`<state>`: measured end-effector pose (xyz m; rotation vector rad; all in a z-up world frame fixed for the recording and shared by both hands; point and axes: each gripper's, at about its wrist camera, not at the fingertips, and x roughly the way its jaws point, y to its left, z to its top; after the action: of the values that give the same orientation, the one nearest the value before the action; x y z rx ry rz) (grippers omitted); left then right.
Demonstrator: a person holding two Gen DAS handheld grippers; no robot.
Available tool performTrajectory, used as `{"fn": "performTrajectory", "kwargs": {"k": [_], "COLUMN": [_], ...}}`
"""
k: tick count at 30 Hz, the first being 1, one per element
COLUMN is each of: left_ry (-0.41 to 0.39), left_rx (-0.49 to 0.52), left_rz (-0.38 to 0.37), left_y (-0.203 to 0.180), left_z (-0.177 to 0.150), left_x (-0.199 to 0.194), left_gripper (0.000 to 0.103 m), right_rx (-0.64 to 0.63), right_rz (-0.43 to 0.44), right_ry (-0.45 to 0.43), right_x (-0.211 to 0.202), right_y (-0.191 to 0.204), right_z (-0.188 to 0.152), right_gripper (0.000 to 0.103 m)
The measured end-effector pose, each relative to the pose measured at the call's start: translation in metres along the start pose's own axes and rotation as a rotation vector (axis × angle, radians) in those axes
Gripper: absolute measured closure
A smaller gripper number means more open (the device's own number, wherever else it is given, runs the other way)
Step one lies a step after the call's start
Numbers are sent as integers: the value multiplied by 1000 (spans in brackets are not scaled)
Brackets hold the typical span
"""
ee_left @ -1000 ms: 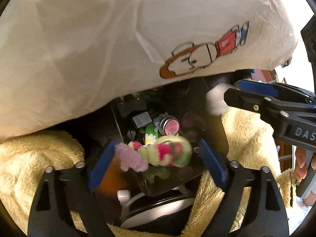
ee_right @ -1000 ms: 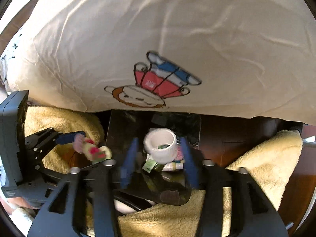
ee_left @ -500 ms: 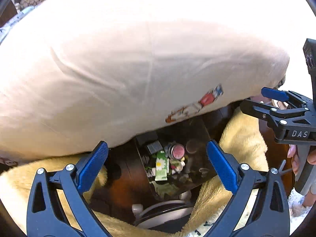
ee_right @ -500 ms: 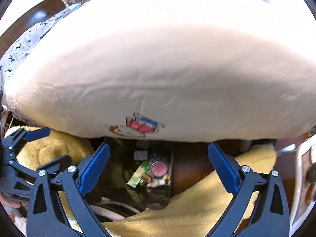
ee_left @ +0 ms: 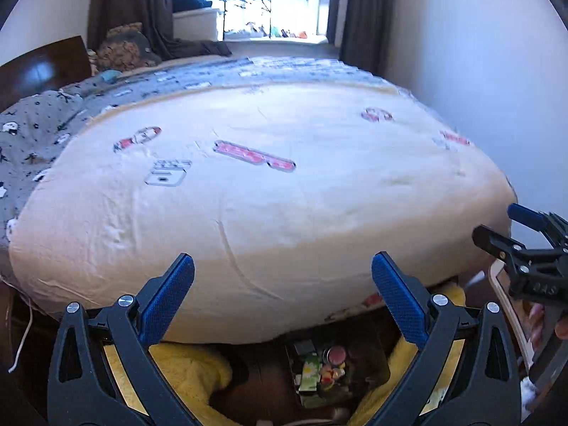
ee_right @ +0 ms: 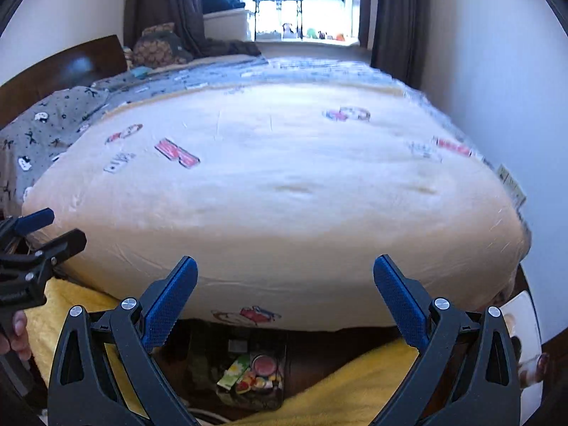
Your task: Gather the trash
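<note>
Trash bin (ee_right: 248,372) rim under bed (ee_right: 284,195); contents too small.

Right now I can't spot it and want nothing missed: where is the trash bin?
The trash bin sits low in both wrist views, on the floor at the bed's near edge, between yellow blankets.

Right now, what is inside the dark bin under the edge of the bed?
The dark bin holds small colourful trash: a green daisy-print wrapper and a round pink lid. Whatever lies beneath these pieces is covered.
</note>
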<state>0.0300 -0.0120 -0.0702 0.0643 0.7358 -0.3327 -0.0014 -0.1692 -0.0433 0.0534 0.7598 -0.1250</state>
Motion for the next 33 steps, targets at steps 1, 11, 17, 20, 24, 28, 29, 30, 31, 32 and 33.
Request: {"fn": "performTrajectory", "kwargs": {"k": [1, 11, 17, 20, 24, 28, 29, 30, 31, 32, 33], "left_ry": [-13, -153, -195, -199, -210, -206, -206, -206, -205, -204, -203], "left_rx": [-11, -34, -48, -52, -35, -26, -24, -24, -23, -22, -20], "left_rz": [0, 59, 86, 89, 93, 107, 109, 109, 108, 106, 105], "left_y": [1, 1, 1, 2, 1, -1, -1, -1, -1, -2, -2], "left_z": [5, 29, 29, 31, 31, 29, 28, 28, 28, 28, 28], "left_x": [-7, -68, -82, -84, -89, -90, -91, -91, -91, -91, -91], "left_gripper": [8, 8, 8, 8, 8, 8, 8, 8, 8, 8, 8], "right_rx": [7, 32, 15, 11, 11, 11, 12, 14, 16, 18, 19], "right_rz": [0, -14, -34, -36, -33, -48, -53, -55, -54, -53, -54], "right_ry": [-20, -156, -200, -202, -210, -233, -237, -241, -242, -243, -244], "right_x": [-9, -64, -76, -77, -80, -86, -88, -89, -89, -90, -90], "right_y": [0, 10, 13, 15, 17, 17, 16, 16, 15, 15, 15], "right_z": [4, 23, 26, 26, 26, 27, 27, 27, 27, 27, 28], "right_gripper": [4, 4, 4, 4, 4, 4, 4, 4, 4, 4, 4]}}
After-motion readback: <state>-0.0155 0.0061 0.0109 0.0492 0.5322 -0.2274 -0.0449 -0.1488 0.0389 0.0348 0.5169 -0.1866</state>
